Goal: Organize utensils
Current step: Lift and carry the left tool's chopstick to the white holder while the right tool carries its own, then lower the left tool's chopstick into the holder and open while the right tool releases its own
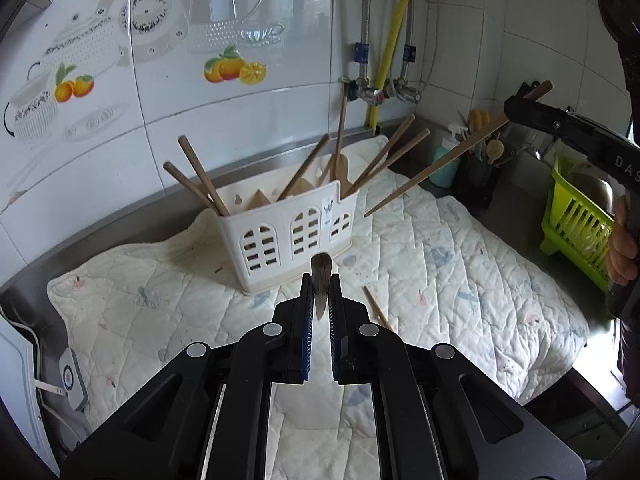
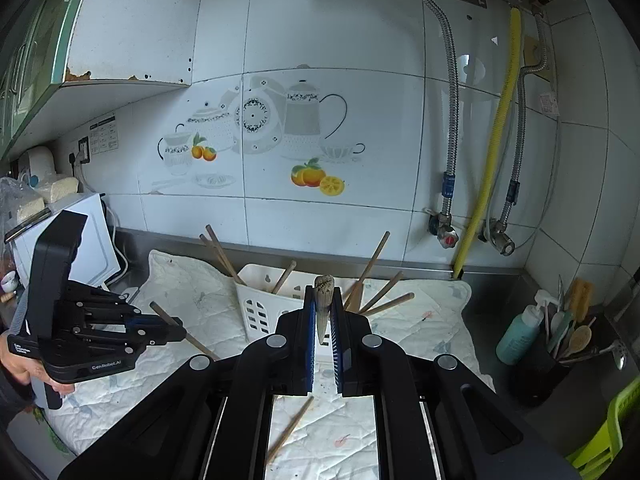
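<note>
Two grippers, left (image 1: 321, 294) and right (image 2: 323, 308), each clamped on one chopstick (image 1: 321, 288) and raised above the quilted mat (image 1: 460, 264) — likely bound for the caddy (image 1: 288, 236) of chopsticks; one stray (image 2: 290, 426) lies on the mat.

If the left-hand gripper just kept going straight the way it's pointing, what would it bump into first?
Most likely the white utensil caddy, which stands straight ahead of the left gripper. The chopstick it holds would touch first, probably low on the front wall, though depth is uncertain.
</note>
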`<state>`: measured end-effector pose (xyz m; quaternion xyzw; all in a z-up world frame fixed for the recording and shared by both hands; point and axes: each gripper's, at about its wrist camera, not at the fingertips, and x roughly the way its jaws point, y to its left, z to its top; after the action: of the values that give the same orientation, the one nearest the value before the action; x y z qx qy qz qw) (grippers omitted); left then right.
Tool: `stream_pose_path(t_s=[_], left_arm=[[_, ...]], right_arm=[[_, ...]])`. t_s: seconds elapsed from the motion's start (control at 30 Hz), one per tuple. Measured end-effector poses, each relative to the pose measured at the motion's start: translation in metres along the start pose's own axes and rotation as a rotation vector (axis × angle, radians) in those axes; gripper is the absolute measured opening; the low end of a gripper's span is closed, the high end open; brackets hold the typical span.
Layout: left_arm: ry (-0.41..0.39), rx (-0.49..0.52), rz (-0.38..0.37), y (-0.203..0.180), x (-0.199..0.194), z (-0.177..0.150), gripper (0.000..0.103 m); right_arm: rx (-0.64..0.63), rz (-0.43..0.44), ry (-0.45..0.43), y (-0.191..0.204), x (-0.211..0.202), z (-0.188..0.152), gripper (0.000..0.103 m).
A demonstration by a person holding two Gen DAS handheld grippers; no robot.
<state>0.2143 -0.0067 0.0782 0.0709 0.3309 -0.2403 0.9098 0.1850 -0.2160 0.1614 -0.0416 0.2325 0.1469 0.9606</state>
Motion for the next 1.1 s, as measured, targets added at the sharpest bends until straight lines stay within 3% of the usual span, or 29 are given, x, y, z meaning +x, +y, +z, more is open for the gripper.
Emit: stream_pose_path(t_s=[0.37,0.63,0.87,1.1], left_arm=[[-0.141,-0.004,0.033,0.012,-0.037,0.07,0.006],[-0.271,-0.025,0.053,0.021,-0.055,0.123,0.006],[-0.317,-0.062,0.105,0.04,-0.033,0.153,0.006],[-0.303,-0.11,0.147,0.061,0.01,0.153,0.006]], right_arm=[[-0.049,-0.044,0.017,-0.006,0.033,0.048,0.007],[-0.029,-0.033,0.125,-0.018,0.08,0.057,0.007],[-0.018,-0.027,0.171,-0.024,0.108,0.056,0.007],[-0.017,-0.019,0.185,-0.027,0.122,0.049,0.007]])
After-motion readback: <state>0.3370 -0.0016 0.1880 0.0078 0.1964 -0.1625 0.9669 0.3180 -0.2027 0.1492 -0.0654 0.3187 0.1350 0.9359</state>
